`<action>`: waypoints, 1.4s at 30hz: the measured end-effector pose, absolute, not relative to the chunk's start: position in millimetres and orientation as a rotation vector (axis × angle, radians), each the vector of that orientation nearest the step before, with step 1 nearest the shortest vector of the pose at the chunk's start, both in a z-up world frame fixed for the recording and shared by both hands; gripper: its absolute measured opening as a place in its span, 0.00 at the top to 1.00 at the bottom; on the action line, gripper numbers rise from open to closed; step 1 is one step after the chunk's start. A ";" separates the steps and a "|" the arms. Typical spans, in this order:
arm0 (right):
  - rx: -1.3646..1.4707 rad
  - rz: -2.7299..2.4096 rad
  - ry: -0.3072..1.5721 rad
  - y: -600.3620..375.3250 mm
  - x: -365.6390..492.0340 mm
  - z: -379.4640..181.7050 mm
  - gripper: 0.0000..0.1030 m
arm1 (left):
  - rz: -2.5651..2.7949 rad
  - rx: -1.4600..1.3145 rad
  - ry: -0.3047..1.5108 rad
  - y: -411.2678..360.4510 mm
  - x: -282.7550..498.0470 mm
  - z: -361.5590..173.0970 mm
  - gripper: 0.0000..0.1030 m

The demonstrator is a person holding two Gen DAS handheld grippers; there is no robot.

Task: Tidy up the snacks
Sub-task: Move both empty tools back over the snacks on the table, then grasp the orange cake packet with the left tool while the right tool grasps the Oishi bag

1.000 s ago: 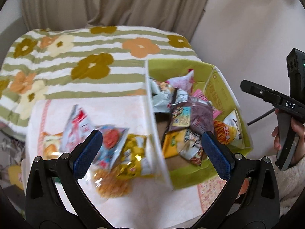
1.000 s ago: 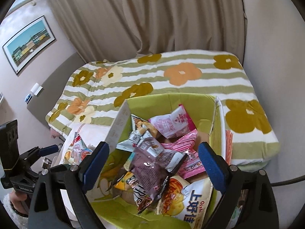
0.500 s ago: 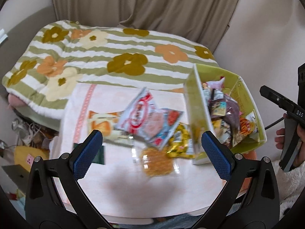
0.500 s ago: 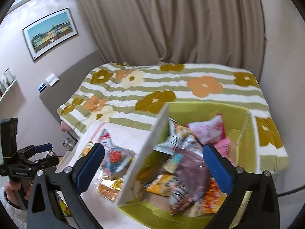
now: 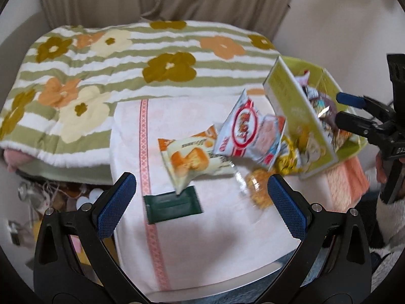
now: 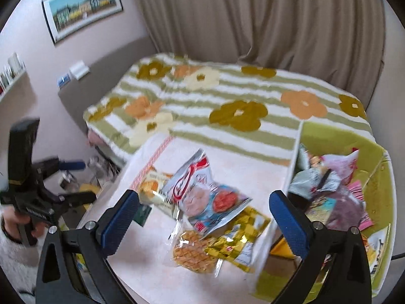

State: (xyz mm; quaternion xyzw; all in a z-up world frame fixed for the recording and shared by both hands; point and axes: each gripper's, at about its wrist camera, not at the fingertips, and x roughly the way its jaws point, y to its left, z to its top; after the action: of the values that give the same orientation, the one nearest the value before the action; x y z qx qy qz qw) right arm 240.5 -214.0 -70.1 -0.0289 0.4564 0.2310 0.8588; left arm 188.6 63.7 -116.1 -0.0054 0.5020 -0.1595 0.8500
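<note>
- Bedroom in a home.
- Bed (image 6: pixel 227 106) under a striped fleece blanket (image 5: pixel 141 58), green and white, with big orange, mustard and cream flowers.
- Floor-length taupe curtains (image 6: pixel 265 17) behind the bed.
- Framed landscape print (image 6: pixel 82 6) on a pale pink wall (image 6: pixel 30 71); small shelf (image 6: pixel 11 76) of bottles at left.
- Grey padded headboard (image 6: pixel 101 73) with switch plates (image 6: pixel 76 72).
- Household clutter (image 5: pixel 45 197) on the floor by the bedside.

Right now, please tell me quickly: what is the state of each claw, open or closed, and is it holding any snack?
Left claw: open, holding nothing.
Right claw: open, holding nothing.
</note>
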 end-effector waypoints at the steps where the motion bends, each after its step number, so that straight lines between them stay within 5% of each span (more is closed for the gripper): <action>1: -0.082 0.477 0.968 -208.3 240.7 -74.8 0.00 | -0.357 0.007 1.067 67.4 192.0 -120.2 0.01; 24: -0.543 0.596 1.138 -143.5 285.9 -181.3 0.00 | -0.694 0.786 1.147 -18.1 263.8 -232.2 0.01; 35: -0.622 0.626 1.174 -132.7 297.8 -208.0 0.01 | -0.767 0.811 1.171 -37.6 275.1 -258.6 0.01; 42: -0.548 0.629 1.211 -138.7 306.1 -207.8 0.28 | -0.786 0.775 1.191 -38.2 275.0 -263.9 0.01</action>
State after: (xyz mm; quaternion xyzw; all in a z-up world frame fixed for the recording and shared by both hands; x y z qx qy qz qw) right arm 306.1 -138.7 -207.8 -0.2500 0.5523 0.2869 0.7417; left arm 275.0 -38.2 -263.9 0.3463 0.5322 -0.3514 0.6880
